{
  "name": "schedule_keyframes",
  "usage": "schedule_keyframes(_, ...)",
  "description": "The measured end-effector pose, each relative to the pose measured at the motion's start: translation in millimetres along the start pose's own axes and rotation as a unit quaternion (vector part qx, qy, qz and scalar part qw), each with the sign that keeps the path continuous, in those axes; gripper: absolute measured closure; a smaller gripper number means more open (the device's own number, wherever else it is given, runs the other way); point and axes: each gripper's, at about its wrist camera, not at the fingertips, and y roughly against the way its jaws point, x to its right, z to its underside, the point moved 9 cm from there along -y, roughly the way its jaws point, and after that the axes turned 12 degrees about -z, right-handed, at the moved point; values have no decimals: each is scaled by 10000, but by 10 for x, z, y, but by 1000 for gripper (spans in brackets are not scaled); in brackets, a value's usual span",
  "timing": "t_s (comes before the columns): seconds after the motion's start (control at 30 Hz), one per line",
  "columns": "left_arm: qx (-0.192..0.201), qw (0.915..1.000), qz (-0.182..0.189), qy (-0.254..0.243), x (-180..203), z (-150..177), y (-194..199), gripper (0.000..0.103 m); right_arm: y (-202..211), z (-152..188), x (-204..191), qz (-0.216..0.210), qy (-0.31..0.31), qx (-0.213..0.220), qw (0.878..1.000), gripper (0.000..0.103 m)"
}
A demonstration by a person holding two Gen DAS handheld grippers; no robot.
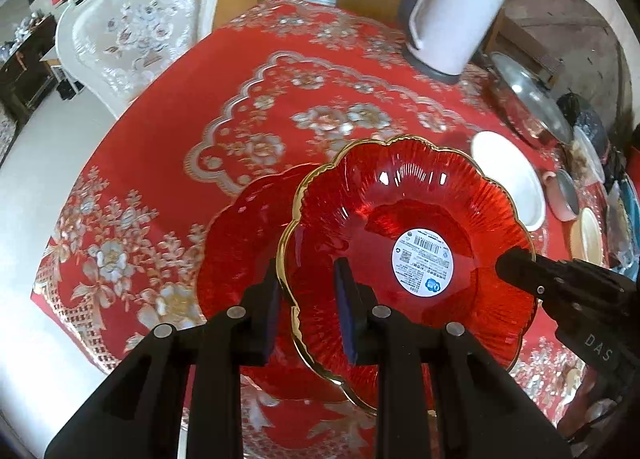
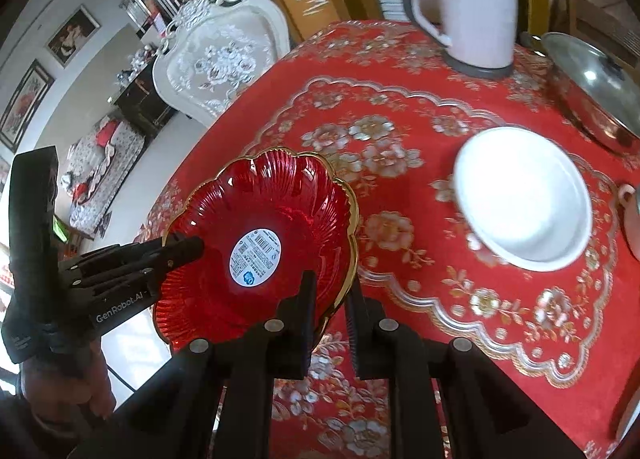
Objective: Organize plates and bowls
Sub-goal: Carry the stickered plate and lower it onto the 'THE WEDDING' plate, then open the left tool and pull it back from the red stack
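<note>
Both your grippers, left (image 1: 310,305) and right (image 2: 329,309), pinch the ribbed red glass bowl's (image 1: 404,219) scalloped gold rim; open tablecloth (image 1: 240,99) lies ahead.

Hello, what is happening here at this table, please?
A person holds one gripper in each hand, and both grip the same red glass plate by opposite rims: the left gripper, the right gripper. A second red plate lies beneath on the red tablecloth. A white plate waits nearby.
</note>
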Motion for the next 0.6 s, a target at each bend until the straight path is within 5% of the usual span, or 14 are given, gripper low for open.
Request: schedule_keyframes(0.6, -471, 9981, -366, 138, -324, 218, -603, 80, -813, 179, 5, 82, -47, -727, 9973, 86)
